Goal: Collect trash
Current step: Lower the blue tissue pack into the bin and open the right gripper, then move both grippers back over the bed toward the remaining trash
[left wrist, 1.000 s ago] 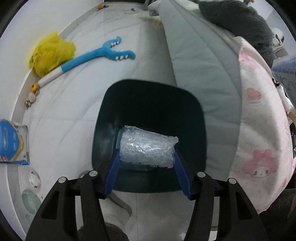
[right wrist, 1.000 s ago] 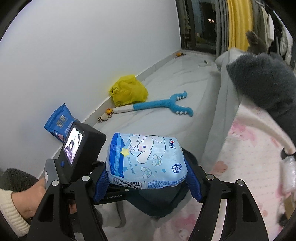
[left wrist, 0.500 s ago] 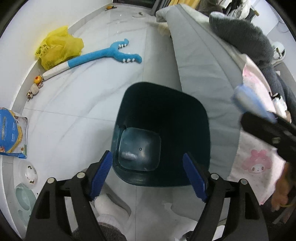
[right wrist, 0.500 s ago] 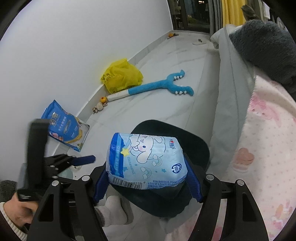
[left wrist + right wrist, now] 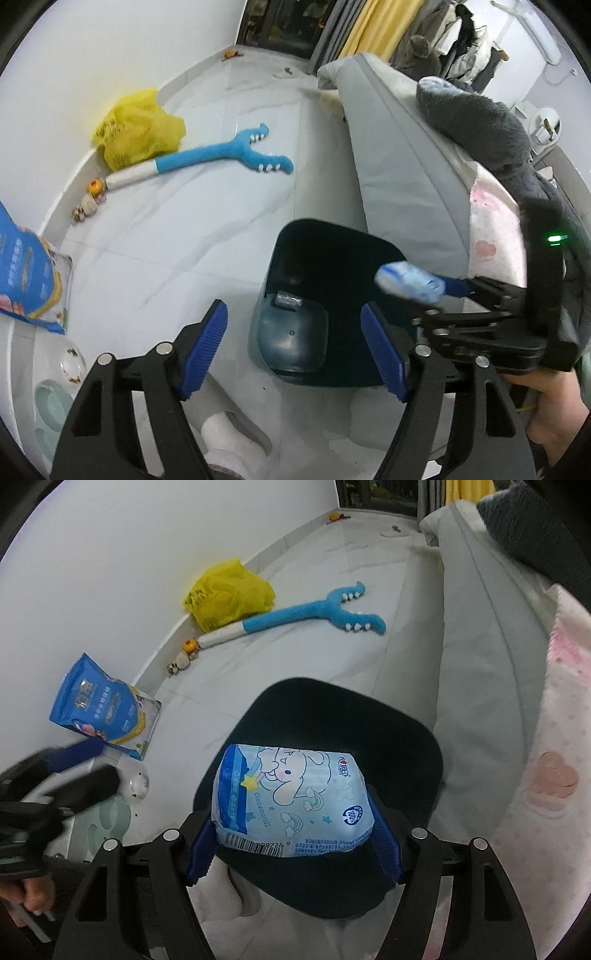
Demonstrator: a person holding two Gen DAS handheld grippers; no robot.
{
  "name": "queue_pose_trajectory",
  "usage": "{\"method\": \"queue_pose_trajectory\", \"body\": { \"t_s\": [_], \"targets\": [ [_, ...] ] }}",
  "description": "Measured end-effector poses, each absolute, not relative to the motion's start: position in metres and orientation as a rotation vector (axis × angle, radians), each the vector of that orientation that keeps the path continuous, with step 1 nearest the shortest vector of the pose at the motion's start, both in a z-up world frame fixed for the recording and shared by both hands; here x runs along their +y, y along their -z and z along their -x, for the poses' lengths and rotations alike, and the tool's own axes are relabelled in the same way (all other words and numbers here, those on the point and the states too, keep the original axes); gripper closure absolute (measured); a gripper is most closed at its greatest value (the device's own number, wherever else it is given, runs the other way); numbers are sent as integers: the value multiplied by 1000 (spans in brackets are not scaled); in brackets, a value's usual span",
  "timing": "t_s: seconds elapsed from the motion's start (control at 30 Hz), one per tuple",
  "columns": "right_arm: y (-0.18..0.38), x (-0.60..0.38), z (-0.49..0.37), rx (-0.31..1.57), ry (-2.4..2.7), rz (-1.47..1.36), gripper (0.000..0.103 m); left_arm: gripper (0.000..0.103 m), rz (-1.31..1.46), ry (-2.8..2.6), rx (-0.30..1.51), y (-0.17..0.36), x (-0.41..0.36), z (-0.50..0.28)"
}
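right gripper (image 5: 293,843) clenched on blue tissue pack (image 5: 290,803), directly above dark bin (image 5: 406,738). left gripper (image 5: 295,347) empty, jaws closing, just beside bin's rim. bubble wrap roll (image 5: 289,298) inside bin.

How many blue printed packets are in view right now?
2. One packet is clamped in the right gripper over the dark bin; the other packet leans against the wall. More may be hidden.

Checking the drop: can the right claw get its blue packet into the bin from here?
Probably yes. The right claw holds the blue packet right over the open bin, with nothing between.
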State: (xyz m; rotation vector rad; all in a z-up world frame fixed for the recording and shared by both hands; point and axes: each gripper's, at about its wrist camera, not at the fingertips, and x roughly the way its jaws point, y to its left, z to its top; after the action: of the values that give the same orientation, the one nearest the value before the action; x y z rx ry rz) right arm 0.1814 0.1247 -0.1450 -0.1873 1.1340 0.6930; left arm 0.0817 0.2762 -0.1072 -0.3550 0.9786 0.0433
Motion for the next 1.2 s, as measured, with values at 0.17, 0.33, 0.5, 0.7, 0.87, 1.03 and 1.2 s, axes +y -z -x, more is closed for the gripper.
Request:
{"method": "queue_pose_trajectory", "body": {
  "t_s": [0.17, 0.33, 0.5, 0.7, 0.87, 1.03, 1.2],
  "targets": [
    [164, 132, -184, 1167, -674, 202, 31, 31, 340, -24, 927, 89, 275, -75],
    [185, 139, -186, 1208, -655, 230, 31, 35, 320, -16, 868, 66, 274, -72],
    [206, 144, -189, 1256, -629, 261, 31, 40, 288, -17, 819, 51, 272, -67],
    [220, 145, -192, 1290, -586, 283, 24, 40, 243, -2, 767, 35, 269, -62],
    [219, 146, -191, 1288, -573, 282, 16, 40, 237, 16, 723, 23, 266, -57],
    [206, 144, -188, 1263, -608, 258, 14, 40, 229, 19, 687, 11, 263, -56],
    [178, 138, -181, 1198, -673, 231, 13, 40, 207, 9, 661, 1, 255, -57]
  ]
}}
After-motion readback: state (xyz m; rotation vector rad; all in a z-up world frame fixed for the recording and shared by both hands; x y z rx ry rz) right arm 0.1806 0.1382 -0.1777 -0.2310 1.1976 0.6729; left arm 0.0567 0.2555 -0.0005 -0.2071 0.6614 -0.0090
